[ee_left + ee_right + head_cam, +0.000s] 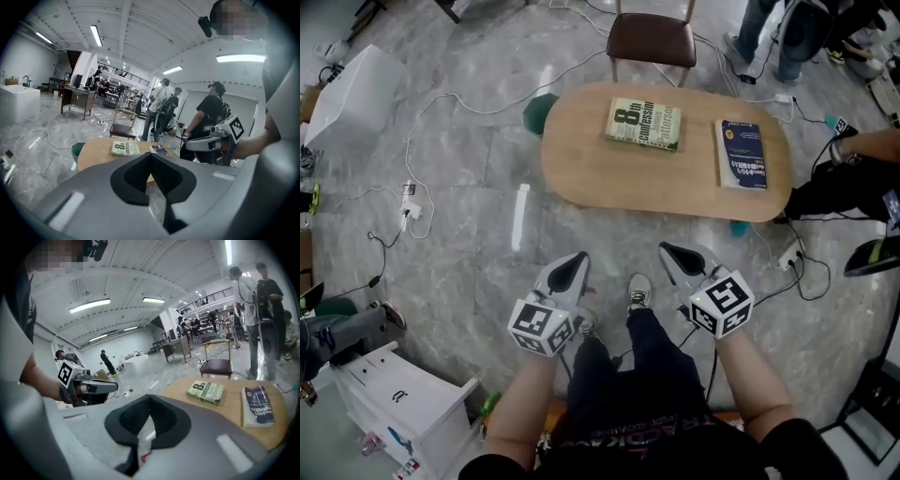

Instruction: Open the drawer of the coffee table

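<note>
Left tongs (575, 262) and right tongs (668, 251) both clenched, nothing in them, side by side above the floor (469, 197). Coffee table (581, 164) ahead, apart from both. On its tabletop: green book (644, 123), blue book (741, 154). I can't make out the drawer.

My left gripper (573, 268) and my right gripper (674, 255) are grey with black tips. Each one has a white cube with black squares on it. I wear black trousers (649, 361), a black top (623, 452) and grey shoes (638, 292).
</note>
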Motion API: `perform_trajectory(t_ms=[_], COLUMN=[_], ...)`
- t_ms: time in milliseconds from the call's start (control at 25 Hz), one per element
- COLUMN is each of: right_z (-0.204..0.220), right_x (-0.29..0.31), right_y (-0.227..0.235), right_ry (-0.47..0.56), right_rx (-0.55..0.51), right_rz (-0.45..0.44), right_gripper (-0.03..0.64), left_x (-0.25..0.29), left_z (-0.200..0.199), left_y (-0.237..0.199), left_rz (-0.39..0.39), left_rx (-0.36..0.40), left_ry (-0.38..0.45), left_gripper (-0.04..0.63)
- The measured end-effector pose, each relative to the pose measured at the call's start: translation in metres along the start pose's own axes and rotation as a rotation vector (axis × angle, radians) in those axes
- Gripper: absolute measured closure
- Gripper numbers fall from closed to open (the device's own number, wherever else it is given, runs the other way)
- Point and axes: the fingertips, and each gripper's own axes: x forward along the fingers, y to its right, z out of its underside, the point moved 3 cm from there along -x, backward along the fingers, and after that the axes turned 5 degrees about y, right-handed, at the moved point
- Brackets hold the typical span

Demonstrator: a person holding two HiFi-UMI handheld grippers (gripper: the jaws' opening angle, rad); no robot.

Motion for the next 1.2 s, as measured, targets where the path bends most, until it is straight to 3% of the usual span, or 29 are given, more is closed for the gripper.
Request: perform_trajectory(t_ms=[240, 640, 880, 1200], right_z=[0.029, 0.103, 0.166, 0.231], right_x=[0.019, 0.039, 0.062, 0.112], right_y=[0.009, 0.011, 0.038, 0.088], right_ry=[0.026, 0.089, 0.078, 0.082], right_rx=[-0.018, -0.019, -0.009, -0.042], right_rz=[0.063, 0.246, 0.299, 0.304], right_gripper=[0.615, 0.615, 0.615, 0.615], left_x=[0.019, 0.024, 0.039, 0.091], left_z=[0.025, 0.099, 0.156, 0.231], left_y=[-0.016, -0.061, -0.101, -0.153], left_rz=[0.045, 0.163, 0.157, 0.139], left_rx=[0.05, 0.094, 0.104, 0.106], left_ry=[-0.039, -0.063, -0.065, -0.028], left_gripper=[0.589, 0.589, 0.589, 0.589])
